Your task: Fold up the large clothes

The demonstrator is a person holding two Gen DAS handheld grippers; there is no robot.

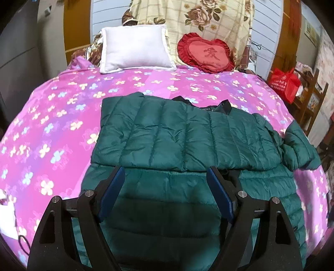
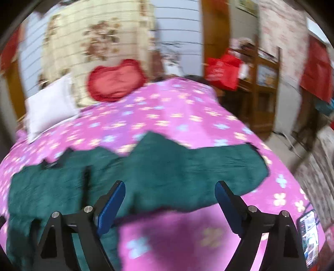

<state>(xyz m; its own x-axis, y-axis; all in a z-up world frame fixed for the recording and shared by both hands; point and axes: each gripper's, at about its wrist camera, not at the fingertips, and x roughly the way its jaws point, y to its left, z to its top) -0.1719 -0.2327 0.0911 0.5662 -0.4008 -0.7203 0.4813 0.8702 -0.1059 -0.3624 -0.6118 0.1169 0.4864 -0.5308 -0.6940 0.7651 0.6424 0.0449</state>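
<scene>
A dark green quilted puffer jacket (image 1: 167,133) lies on the pink flowered bedspread (image 1: 52,125). One sleeve is folded across its chest, and the other sleeve (image 1: 300,146) hangs out to the right. My left gripper (image 1: 166,177) hovers over the jacket's lower half, jaws wide apart with nothing between the blue pads. The right wrist view is blurred. It shows the jacket (image 2: 146,171) stretched across the bedspread (image 2: 167,108), its sleeve reaching right. My right gripper (image 2: 170,191) stands open above the sleeve's near edge, holding nothing.
A white pillow (image 1: 135,48) and a red heart cushion (image 1: 206,54) rest at the head of the bed against a flowered quilt (image 1: 187,18). A red gift bag (image 1: 285,83) sits on a wooden chair right of the bed. A phone (image 2: 309,231) lies at the bed's right edge.
</scene>
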